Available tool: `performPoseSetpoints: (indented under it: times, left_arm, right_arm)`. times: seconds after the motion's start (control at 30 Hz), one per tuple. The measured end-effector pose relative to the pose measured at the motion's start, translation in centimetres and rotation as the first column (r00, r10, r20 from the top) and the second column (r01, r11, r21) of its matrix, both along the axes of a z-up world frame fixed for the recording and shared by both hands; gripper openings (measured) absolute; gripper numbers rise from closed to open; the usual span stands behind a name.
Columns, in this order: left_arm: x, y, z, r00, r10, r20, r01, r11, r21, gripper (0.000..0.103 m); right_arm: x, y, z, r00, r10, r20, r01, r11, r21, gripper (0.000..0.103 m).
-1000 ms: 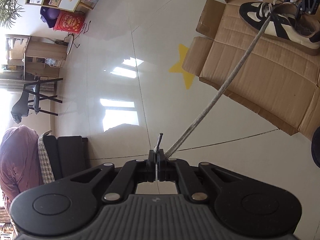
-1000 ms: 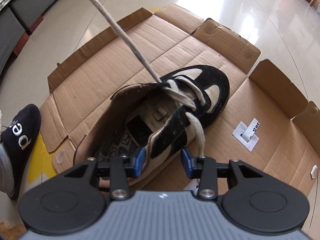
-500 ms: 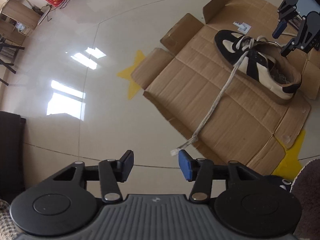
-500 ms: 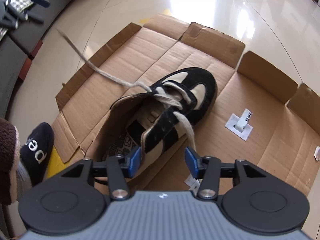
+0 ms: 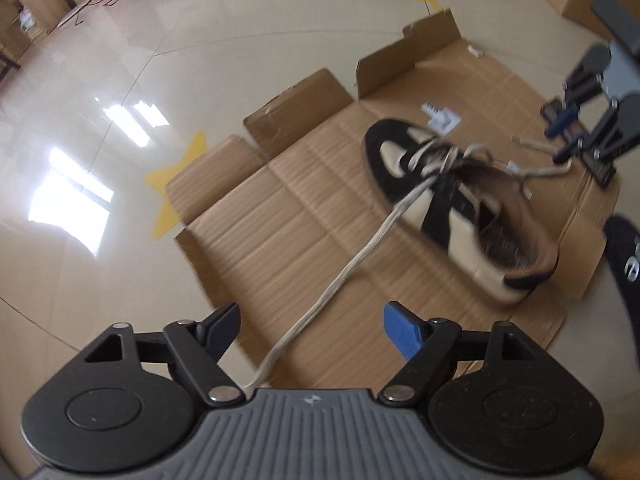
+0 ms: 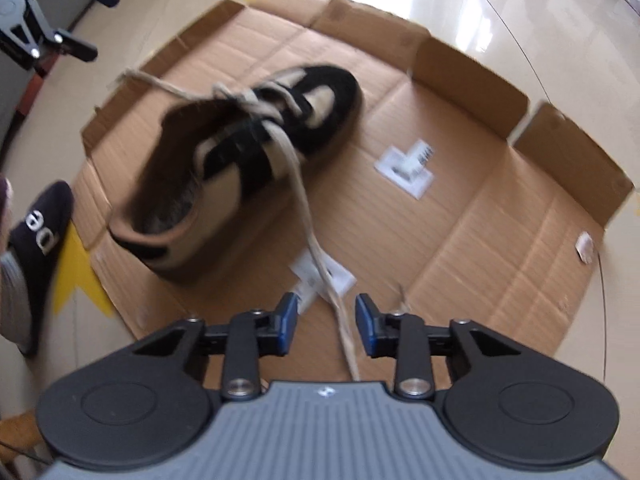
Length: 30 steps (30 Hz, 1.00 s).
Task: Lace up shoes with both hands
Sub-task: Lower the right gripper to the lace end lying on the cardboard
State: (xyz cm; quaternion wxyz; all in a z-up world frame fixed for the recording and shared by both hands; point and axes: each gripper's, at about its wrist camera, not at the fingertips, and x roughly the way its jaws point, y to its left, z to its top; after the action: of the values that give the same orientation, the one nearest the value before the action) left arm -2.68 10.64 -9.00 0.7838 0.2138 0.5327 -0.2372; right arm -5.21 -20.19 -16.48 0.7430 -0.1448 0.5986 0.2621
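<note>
With the black-and-cream sneaker (image 6: 244, 164) lying on the flattened cardboard (image 6: 460, 216), the left gripper (image 5: 312, 322) is opening, its lace end (image 5: 344, 268) unpinched between the jaws, while the right gripper (image 6: 326, 318) closes around the other lace end (image 6: 308, 220), so next comes pinching it and threading an eyelet.

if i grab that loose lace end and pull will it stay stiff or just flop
Probably flop: the lace lies slack in a wavy line across the cardboard, so it likely drapes from any grip. A hard pull may drag or tip the shoe, which sits loose on the cardboard with nothing holding it.
</note>
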Motion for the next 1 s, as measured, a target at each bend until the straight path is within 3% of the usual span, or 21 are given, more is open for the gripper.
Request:
performPoseSetpoints:
  times: [0.13,0.47,1.0]
  left_arm:
    - [-0.4,-1.9,-1.6,0.999,0.044,-0.028,-0.047,0.995,-0.088,0.080]
    - [-1.3,-4.3,-3.7,0.995,0.072,-0.062,-0.083,0.978,-0.191,0.080]
    - [-1.3,-4.1,-4.9,0.983,0.124,-0.134,-0.156,0.950,-0.269,0.080]
  right_arm:
    - [0.6,-1.4,-1.4,0.996,-0.085,0.013,0.086,0.995,-0.046,0.026]
    - [2.2,-0.9,-4.2,0.998,-0.047,0.032,0.049,0.995,-0.086,0.025]
    - [2.2,-0.1,-5.2,0.999,0.025,0.039,-0.020,0.991,-0.134,0.025]
